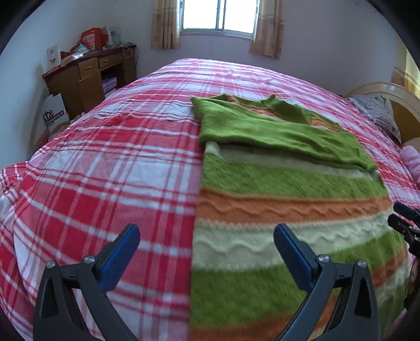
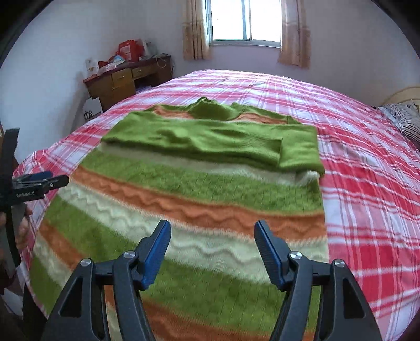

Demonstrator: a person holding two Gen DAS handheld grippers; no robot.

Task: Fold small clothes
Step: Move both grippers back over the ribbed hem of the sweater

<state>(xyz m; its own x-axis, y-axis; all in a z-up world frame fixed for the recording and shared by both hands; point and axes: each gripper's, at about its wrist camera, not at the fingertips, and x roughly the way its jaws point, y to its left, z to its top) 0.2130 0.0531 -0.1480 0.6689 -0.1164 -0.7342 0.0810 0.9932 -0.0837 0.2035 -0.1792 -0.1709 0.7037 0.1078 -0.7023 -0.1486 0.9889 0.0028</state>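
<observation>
A striped knit sweater (image 1: pixel 283 209) in green, orange and cream lies flat on the bed, also in the right wrist view (image 2: pixel 189 199). Its two green sleeves (image 2: pixel 210 139) are folded across the chest. My left gripper (image 1: pixel 207 233) is open and empty above the sweater's left edge near the hem. My right gripper (image 2: pixel 212 230) is open and empty above the lower body of the sweater. The right gripper shows at the edge of the left wrist view (image 1: pixel 405 223), and the left gripper shows at the edge of the right wrist view (image 2: pixel 39 182).
The red and white plaid bedspread (image 1: pixel 105 170) covers the bed. A wooden desk (image 1: pixel 89 76) with clutter stands at the far left wall. A pillow (image 1: pixel 378 112) and headboard are at the right. A curtained window (image 2: pixel 246 21) is behind.
</observation>
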